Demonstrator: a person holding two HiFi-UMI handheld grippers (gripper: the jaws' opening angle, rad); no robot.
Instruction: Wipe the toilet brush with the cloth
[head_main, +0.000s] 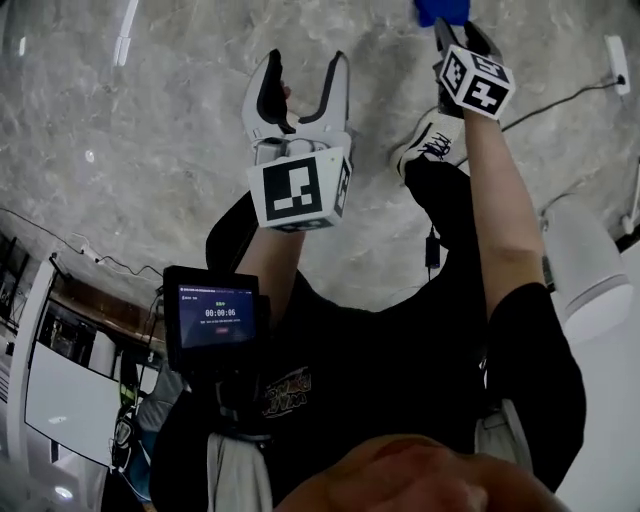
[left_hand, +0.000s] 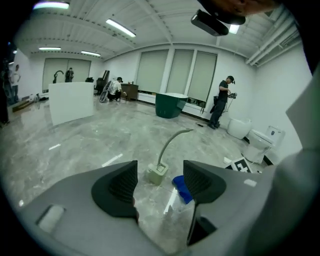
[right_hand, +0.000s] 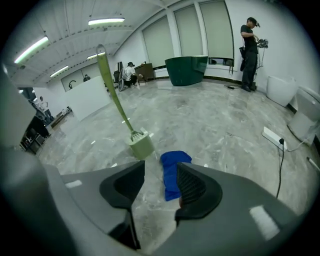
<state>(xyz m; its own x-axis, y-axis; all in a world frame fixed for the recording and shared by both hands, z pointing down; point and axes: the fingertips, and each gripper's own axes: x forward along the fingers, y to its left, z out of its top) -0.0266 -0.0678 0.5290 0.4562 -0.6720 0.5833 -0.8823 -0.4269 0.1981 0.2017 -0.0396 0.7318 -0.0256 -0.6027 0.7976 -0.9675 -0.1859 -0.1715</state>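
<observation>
Your left hand-held gripper (head_main: 303, 82) is held up over the grey marble floor (head_main: 150, 120), its jaws standing well apart with nothing between the pads. In the left gripper view (left_hand: 160, 185) only bare floor shows in the gap close up. Farther off through that gap, the toilet brush (left_hand: 156, 174) stands upright in its pale green holder, its curved handle rising away from you. The blue cloth (left_hand: 182, 189) lies crumpled on the floor just to the right of the holder, partly behind the right pad.

From your right side the order is the same: the toilet brush (right_hand: 140, 145) on the left and the cloth (right_hand: 172, 172) just beside it on the right. Your right hand-held gripper (right_hand: 160, 187) also has its jaws apart and grips nothing. The cloth lies on the floor beyond them, half hidden by the right pad. In the head view this gripper (head_main: 455, 32) points at the cloth (head_main: 443, 10) at the top edge.
</observation>
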